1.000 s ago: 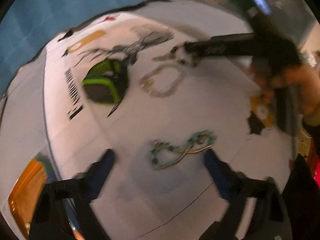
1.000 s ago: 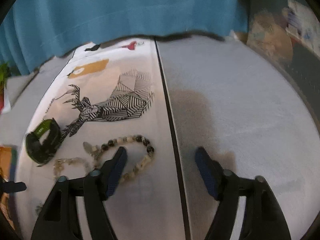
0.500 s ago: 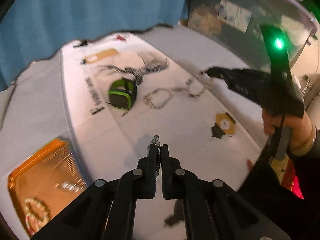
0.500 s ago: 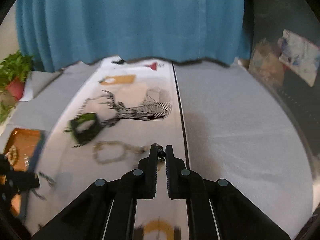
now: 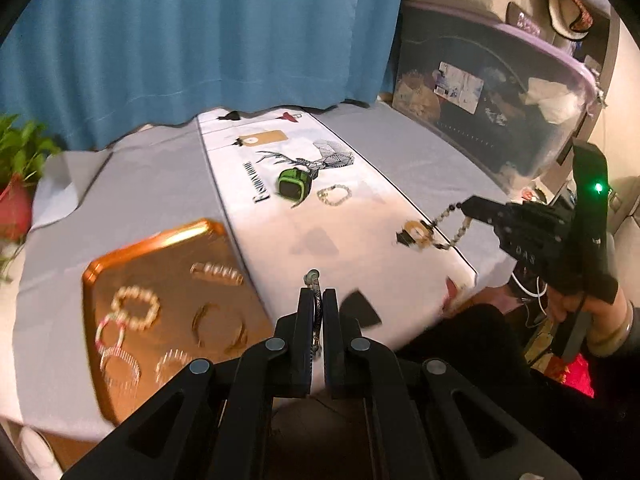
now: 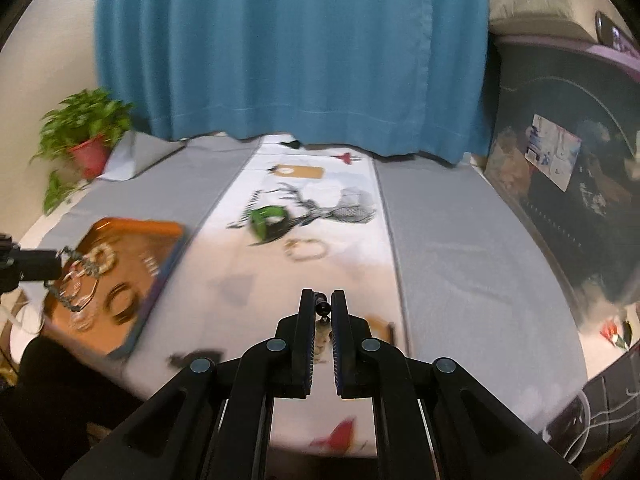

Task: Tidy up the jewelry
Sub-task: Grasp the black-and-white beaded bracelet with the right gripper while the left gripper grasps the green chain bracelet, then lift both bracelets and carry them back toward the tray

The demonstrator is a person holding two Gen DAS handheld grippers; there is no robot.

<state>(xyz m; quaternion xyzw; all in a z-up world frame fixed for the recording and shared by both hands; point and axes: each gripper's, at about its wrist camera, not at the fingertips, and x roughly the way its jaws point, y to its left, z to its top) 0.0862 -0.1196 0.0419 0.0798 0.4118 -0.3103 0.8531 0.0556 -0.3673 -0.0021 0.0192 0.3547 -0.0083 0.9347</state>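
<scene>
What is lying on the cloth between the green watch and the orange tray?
Only the runner's black printed lettering and bare cloth lie between the green watch and the orange tray; the left wrist view shows it best.

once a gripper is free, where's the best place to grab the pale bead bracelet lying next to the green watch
The pale bead bracelet lies flat as an open loop on the white runner, just right of the green watch. Probably best to come straight down and pinch the strand on its right arc, away from the watch, with one finger inside the loop.
</scene>
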